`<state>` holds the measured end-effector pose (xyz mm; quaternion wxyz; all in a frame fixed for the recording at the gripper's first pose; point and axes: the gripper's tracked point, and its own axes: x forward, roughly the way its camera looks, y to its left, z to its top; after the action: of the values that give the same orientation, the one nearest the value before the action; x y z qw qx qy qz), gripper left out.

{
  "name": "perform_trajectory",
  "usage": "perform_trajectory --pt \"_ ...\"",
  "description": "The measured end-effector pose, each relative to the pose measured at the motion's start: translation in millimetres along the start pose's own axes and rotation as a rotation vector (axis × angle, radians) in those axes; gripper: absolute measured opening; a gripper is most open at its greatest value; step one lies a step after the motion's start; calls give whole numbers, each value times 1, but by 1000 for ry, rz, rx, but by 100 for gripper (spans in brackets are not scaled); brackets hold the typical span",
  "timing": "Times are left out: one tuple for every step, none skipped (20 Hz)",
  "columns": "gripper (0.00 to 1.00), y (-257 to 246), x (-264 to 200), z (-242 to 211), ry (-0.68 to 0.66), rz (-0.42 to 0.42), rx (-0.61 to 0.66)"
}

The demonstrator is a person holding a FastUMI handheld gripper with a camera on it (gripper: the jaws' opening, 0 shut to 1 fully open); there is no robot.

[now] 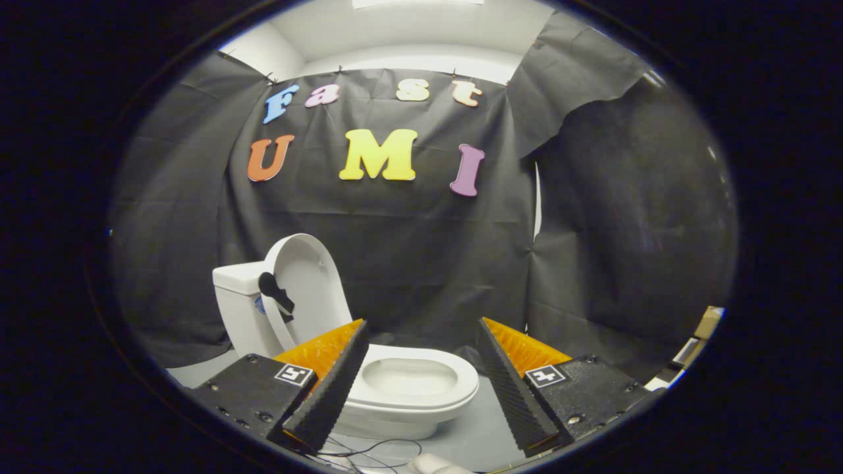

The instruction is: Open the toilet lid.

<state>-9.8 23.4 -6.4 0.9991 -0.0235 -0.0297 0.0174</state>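
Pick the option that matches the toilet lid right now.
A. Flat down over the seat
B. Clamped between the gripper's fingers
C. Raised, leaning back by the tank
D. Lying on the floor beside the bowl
C: the lid stands upright against the tank, leaving the seat and bowl uncovered, while the gripper is open with its fingers spread on either side of the bowl, pressing on nothing.

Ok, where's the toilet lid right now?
In the gripper view the lid stands raised, leaning back against the tank, beyond the open gripper and off to its left, above the bowl.
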Motion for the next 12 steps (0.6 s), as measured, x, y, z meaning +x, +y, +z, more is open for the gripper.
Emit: perform_trajectory --pt "100 -1 1 -6 1 4 22" --pt "100 1 3 -14 10 17 34" --pt "100 1 3 -23 28 21 39" --pt "100 -1 5 -32 46 16 37" --pt "100 -5 5 -36 49 9 30" --pt "100 -6 6 -37 46 1 17" --pt "100 -10 4 -36 39 -11 6" --pt "100 -12 3 -36 35 -16 -1" --pt "100 -14 2 -34 27 -23 -1" --pt "100 -16 0 -32 23 -26 4" --pt "100 -18 -1 -32 23 -29 8" --pt "100 -20 -1 -32 25 -32 13"
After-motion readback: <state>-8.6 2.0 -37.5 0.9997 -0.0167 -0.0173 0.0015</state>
